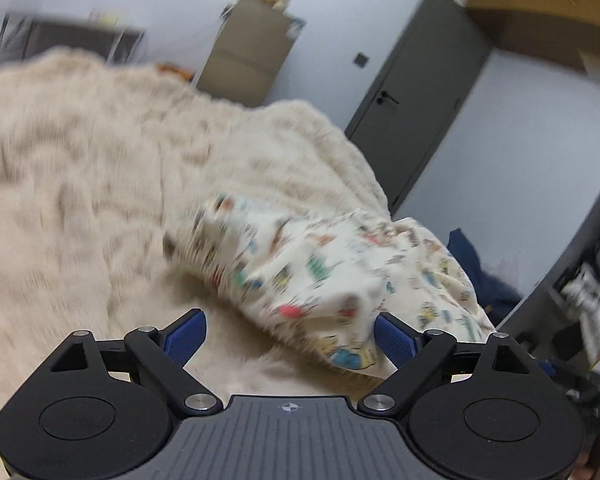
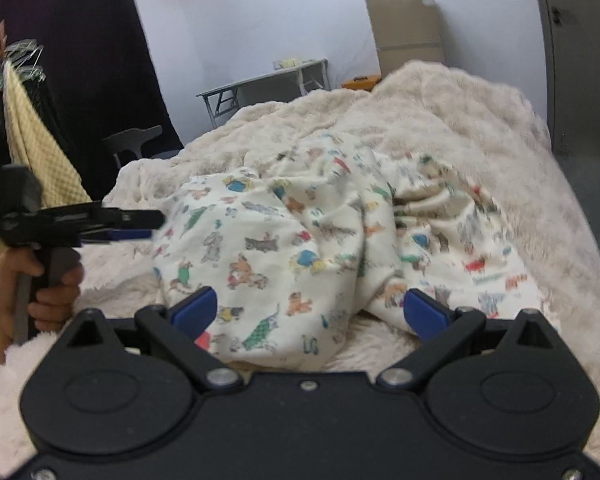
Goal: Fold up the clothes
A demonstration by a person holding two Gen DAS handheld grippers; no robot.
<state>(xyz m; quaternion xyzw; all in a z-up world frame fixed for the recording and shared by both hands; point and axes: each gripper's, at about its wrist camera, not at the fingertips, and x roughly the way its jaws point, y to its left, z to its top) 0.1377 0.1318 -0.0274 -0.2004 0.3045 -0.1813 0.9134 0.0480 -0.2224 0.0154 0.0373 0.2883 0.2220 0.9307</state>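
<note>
The blanket (image 2: pixel 460 128) is cream, fluffy, and covers the whole bed under my grippers. On it lies the garment (image 2: pixel 284 240), a crumpled cream cloth printed with small coloured animals, bunched in folds at the middle of the blanket and not yet folded flat. In my left view the same garment (image 1: pixel 340 264) sits ahead and to the right, blurred.

My right gripper (image 2: pixel 310 312) is low over the near edge of the garment; its 2 blue fingers (image 2: pixel 194 308) are spread wide, with cloth lying between them but not pinched. My left gripper (image 1: pixel 290 334) is also spread wide, its right pad just at the garment's near fold, nothing gripped. From the right view, the left gripper (image 2: pixel 152 226) appears side-on at the garment's left edge, held by a hand (image 2: pixel 48 292).

A grey door (image 1: pixel 416 92), a cardboard box (image 2: pixel 406 28) and a folding table (image 2: pixel 260 80) stand behind the bed.
</note>
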